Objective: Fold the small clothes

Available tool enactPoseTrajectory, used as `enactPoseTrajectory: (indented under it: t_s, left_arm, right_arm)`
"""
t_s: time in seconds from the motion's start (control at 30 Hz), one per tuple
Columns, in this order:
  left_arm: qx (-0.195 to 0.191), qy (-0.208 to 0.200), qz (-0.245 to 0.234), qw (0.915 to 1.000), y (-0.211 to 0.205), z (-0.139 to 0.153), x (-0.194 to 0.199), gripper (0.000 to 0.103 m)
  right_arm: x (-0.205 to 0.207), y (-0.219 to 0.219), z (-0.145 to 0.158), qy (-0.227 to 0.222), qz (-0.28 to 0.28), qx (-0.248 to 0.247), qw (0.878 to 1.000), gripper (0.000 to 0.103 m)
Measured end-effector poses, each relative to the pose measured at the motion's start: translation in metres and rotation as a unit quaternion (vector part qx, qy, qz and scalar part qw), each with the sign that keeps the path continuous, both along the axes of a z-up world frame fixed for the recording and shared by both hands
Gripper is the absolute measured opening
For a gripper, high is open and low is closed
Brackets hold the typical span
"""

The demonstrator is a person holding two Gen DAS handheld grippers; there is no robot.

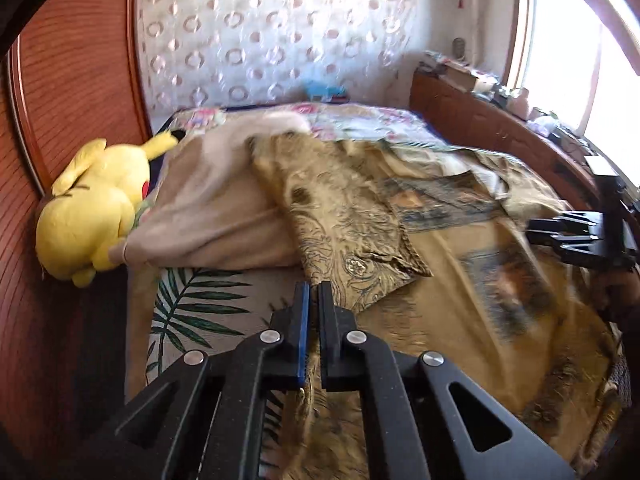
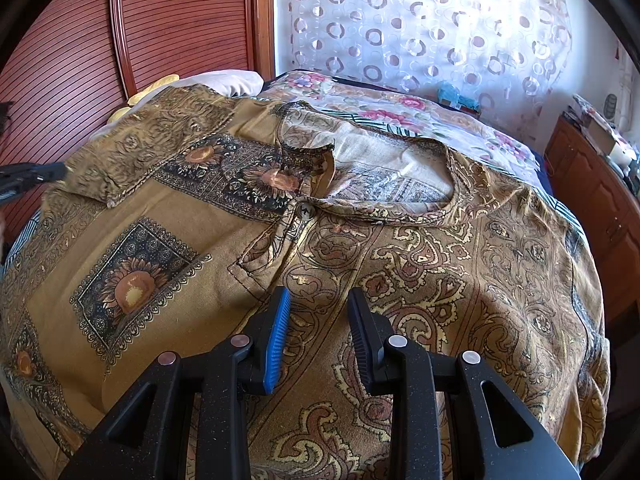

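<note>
Pinching mustard patterned shirt [image 2: 224, 216] edge, left hand-held gripper [image 1: 314, 292] clenched on fabric, shirt spread flat on bed [image 1: 192, 300], sleeve folded inward, right hand-held gripper [image 2: 318, 300] released above shirt front, yellow plush [image 1: 92, 208] by headboard.

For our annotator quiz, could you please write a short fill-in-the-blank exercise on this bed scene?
1. The left gripper is shut on the edge of the patterned ____.
2. The right gripper hovers over the shirt with its jaws ____.
3. The plush toy beside the headboard is ____ in colour.

Missing words: shirt; open; yellow
</note>
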State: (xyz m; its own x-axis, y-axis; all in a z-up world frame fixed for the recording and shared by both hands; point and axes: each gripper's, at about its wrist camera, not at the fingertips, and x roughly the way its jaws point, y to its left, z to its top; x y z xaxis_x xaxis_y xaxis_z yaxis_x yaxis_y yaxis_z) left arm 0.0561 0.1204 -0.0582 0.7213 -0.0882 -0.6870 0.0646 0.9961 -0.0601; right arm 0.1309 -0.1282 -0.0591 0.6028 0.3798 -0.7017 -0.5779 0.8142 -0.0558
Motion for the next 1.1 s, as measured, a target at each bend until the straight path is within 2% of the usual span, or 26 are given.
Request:
enactPoseTrajectory:
  t_s: [0.1, 0.2, 0.23, 0.3, 0.37, 0.43, 0.5, 0.53, 0.6, 0.77, 0.97, 1.1]
  left_arm:
    - [0.007, 0.002, -0.009, 0.9999, -0.011, 0.003, -0.006, 0.005]
    - [0.024, -0.003, 0.003, 0.9997, -0.014, 0.005, -0.006, 0.005]
    - [0.024, -0.005, 0.006, 0.9997, -0.014, 0.006, -0.006, 0.008]
    - [0.022, -0.012, 0.007, 0.9997, -0.013, 0.008, -0.006, 0.019]
    - [0.021, -0.024, 0.007, 0.9995, -0.012, 0.012, -0.008, 0.039]
    - [0.018, -0.038, 0.003, 0.9991, -0.015, 0.016, -0.012, 0.049]
    - [0.018, -0.045, 0.000, 0.9988, -0.020, 0.019, -0.013, 0.066]
    - [0.016, -0.051, -0.002, 0.9986, -0.023, 0.021, -0.014, 0.080]
    - [0.011, -0.065, -0.006, 0.9978, -0.030, 0.023, -0.017, 0.082]
    - [0.003, -0.069, -0.008, 0.9976, -0.051, 0.022, -0.014, 0.082]
    - [0.010, -0.057, -0.029, 0.9979, -0.078, 0.009, -0.004, 0.082]
    - [0.005, -0.047, -0.041, 0.9980, -0.092, 0.001, 0.002, 0.082]
  right_arm:
    - [0.000, -0.001, 0.000, 0.000, 0.000, 0.000, 1.000, 0.031]
    - [0.000, -0.002, 0.000, 0.000, 0.001, 0.000, 1.000, 0.031]
    - [0.000, -0.002, 0.000, 0.000, 0.001, 0.000, 1.000, 0.031]
    - [0.000, -0.002, 0.000, 0.000, 0.001, 0.000, 1.000, 0.031]
    - [0.000, -0.002, 0.000, 0.000, 0.001, 0.000, 1.000, 0.031]
    - [0.000, -0.002, 0.000, 0.000, 0.001, 0.000, 1.000, 0.031]
    - [0.000, -0.002, 0.000, 0.000, 0.002, 0.000, 1.000, 0.031]
    - [0.000, -0.002, 0.000, 0.000, 0.002, 0.000, 1.000, 0.031]
    - [0.000, -0.003, 0.001, 0.001, 0.002, 0.002, 1.000, 0.031]
    - [-0.002, -0.012, 0.003, 0.005, 0.002, 0.011, 1.000, 0.031]
    - [-0.032, -0.050, 0.019, -0.027, -0.020, 0.028, 0.999, 0.031]
    - [-0.046, -0.088, 0.028, -0.042, -0.054, 0.027, 0.997, 0.049]
